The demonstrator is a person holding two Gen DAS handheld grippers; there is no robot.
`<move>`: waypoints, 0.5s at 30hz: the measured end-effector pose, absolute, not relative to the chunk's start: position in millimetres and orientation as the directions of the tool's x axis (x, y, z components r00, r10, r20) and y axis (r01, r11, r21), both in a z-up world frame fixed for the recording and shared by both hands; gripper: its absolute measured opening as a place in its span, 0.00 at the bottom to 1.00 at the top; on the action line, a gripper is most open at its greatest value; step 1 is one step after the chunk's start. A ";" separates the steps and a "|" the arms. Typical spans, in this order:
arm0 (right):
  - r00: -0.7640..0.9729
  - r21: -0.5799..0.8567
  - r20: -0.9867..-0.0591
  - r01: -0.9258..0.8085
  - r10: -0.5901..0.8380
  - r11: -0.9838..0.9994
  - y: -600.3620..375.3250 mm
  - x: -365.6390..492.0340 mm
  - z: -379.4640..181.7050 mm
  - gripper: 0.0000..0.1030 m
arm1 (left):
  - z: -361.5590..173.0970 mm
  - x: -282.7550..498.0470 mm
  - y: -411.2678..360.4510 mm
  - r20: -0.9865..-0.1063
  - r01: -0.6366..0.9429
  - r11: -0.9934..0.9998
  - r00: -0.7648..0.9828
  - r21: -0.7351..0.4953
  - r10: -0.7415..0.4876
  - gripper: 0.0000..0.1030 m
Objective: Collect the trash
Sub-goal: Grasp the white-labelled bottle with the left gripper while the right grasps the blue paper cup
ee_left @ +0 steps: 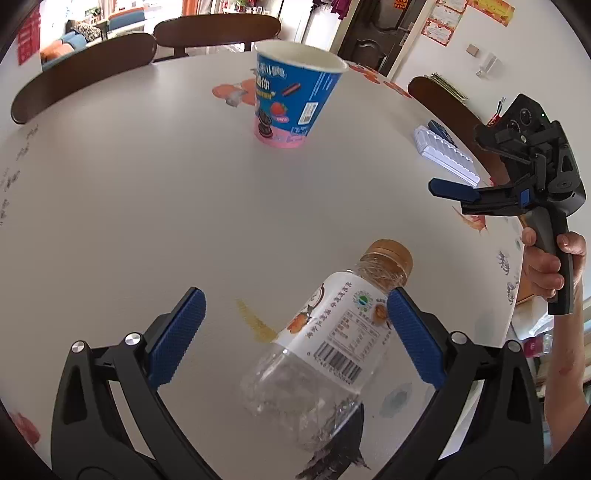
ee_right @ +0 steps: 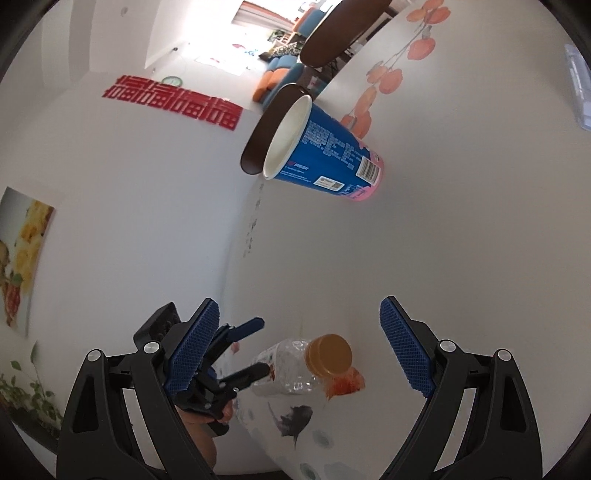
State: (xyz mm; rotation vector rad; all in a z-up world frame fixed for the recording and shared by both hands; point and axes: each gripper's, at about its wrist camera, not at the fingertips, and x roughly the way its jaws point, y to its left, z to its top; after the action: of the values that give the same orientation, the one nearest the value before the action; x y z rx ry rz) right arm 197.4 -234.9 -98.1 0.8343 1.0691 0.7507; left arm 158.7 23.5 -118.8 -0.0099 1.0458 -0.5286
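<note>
While both tongs stand apart, the empty bottle [ee_left: 332, 339] lies on the table [ee_left: 147, 206] between the left tongs [ee_left: 295, 332], against their three o'clock finger.

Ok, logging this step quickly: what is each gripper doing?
Left gripper: open, bottle lying between its fingers, not clamped.
Right gripper: open, holding nothing.

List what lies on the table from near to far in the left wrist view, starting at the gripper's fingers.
left gripper → plastic bottle lying between its open fingers → blue paper cup standing upright → dark chair backs past the table's far edge.
</note>
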 end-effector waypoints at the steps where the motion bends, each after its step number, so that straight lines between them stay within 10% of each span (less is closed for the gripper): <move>1: 0.304 0.863 -0.437 -0.122 0.847 0.490 -235.7 197.8 -97.5 0.86 | -120.0 160.4 23.8 -0.815 0.413 0.870 0.385 -0.268 -0.433 0.93; 15: 0.431 0.833 -0.493 -0.016 0.756 0.552 -334.8 190.0 -95.7 0.86 | -98.5 204.9 -30.1 -0.786 0.447 0.850 0.402 -0.280 -0.470 0.93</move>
State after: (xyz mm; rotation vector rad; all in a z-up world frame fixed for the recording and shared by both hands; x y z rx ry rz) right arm 190.0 -334.8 -95.7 0.8672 1.0210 0.5650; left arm 204.9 -30.1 -98.5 -0.0259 1.0012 -0.5793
